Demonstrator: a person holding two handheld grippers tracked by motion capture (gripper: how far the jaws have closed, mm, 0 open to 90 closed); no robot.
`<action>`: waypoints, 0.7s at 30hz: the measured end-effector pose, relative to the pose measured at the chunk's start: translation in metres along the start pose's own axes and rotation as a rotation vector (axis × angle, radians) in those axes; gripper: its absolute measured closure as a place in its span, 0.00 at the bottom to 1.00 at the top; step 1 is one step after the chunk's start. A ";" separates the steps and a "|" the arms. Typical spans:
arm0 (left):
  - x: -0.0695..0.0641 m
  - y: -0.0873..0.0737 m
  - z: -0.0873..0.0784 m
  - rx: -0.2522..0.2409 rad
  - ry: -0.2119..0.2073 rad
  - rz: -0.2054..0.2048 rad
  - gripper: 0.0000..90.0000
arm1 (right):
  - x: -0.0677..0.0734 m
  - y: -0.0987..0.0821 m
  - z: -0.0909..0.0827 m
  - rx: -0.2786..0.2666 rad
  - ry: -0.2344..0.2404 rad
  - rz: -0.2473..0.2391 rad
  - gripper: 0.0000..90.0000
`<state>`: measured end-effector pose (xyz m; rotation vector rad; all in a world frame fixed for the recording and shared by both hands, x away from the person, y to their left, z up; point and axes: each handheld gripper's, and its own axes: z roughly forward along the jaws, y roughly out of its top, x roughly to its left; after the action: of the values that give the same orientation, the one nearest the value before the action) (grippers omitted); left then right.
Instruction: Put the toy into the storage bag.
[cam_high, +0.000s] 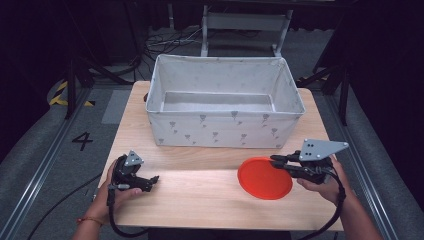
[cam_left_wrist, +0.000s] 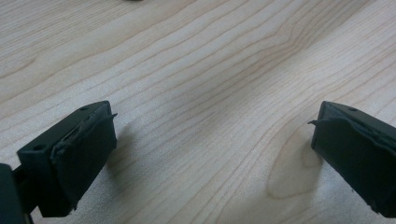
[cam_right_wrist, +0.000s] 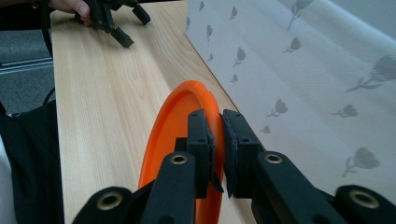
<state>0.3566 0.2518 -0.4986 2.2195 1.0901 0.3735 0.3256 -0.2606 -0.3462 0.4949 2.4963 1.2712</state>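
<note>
While R gripper (cam_right_wrist: 217, 140) pinches orange plate (cam_high: 262, 180) rim, near edge cropped, L gripper (cam_left_wrist: 212, 149) spread.

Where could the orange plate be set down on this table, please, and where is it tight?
Bare wood lies between the left gripper and the orange plate, which the right gripper clamps by its rim. The fabric bin is empty inside. The strip between bin and plate is narrow.

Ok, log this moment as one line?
right claw: shut on plate rim, plate tilted | left claw: open over table | bin: behind plate
</note>
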 end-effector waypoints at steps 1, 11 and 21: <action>0.000 0.000 0.000 0.000 -0.001 0.001 0.00 | -0.003 0.002 -0.008 -0.001 -0.002 -0.001 0.92; 0.000 0.000 0.000 0.000 0.001 0.000 0.00 | -0.016 0.021 -0.046 -0.020 -0.046 -0.018 0.92; 0.000 0.000 0.000 0.000 0.001 -0.001 0.00 | -0.027 0.044 -0.064 -0.033 -0.074 -0.042 0.92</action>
<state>0.3564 0.2519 -0.4986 2.2193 1.0913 0.3739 0.3305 -0.2938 -0.2711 0.4711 2.4082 1.2528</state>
